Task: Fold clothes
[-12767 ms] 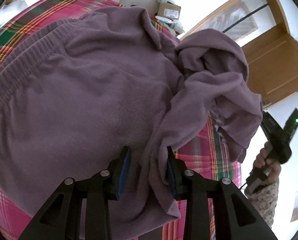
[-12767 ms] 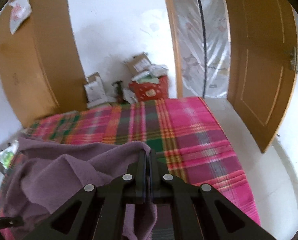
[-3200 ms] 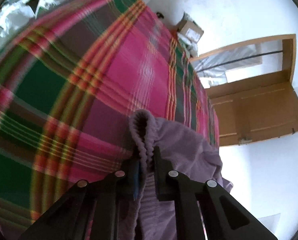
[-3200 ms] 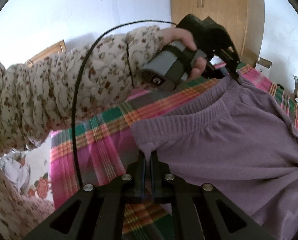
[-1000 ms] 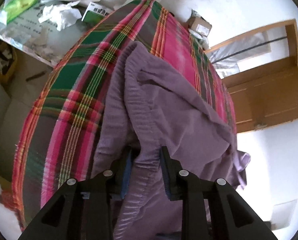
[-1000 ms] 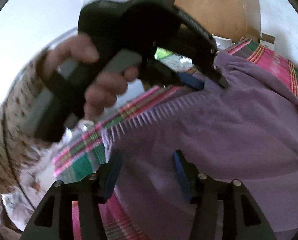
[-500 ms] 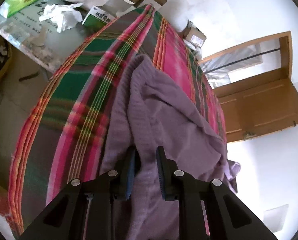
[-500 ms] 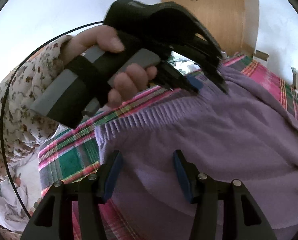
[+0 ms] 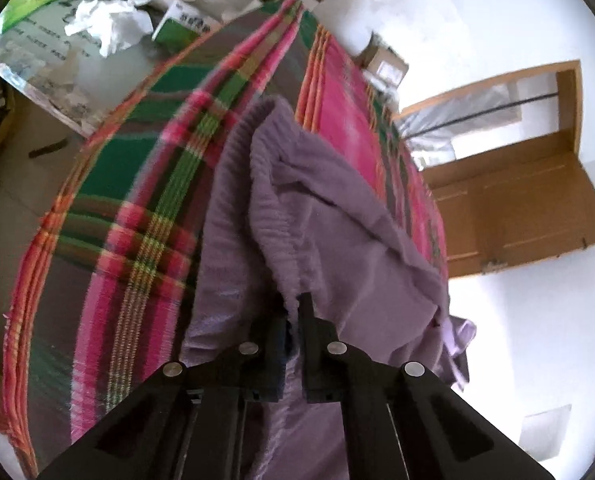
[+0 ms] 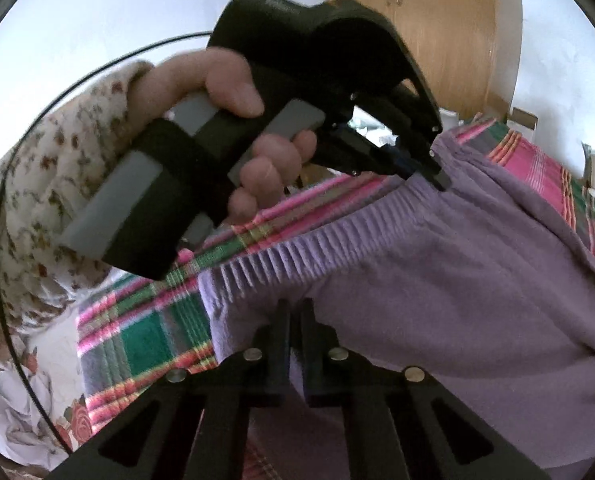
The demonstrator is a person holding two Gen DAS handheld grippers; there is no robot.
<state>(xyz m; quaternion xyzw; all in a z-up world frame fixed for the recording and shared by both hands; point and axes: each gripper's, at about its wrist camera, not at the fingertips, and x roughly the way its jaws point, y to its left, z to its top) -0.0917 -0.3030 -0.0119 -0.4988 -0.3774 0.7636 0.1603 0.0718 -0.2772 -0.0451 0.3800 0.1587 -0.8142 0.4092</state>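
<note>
The right gripper [image 10: 295, 312], open a second ago, is now clamped on the purple garment's [image 10: 437, 280] waistband [image 10: 297, 248]; ahead of it the left gripper [image 9: 295, 312] apparently pinches the far corner, so the waistband is held at both ends for folding.

Purple fleece trousers [image 10: 437, 280], waistband pinched, spread flat

- The left gripper [image 10: 425, 160] has a bulky black housing at the top centre of the right wrist view, with a grey and black banded handle [image 10: 145, 196].
- A thin black cable [image 10: 1, 200] arcs along the left edge.
- The sleeve [image 10: 45, 184] is cream with small brown flowers.
- The right gripper [image 10: 294, 312] has black fingers with silver screws [image 10: 253, 354] at the bottom centre.
</note>
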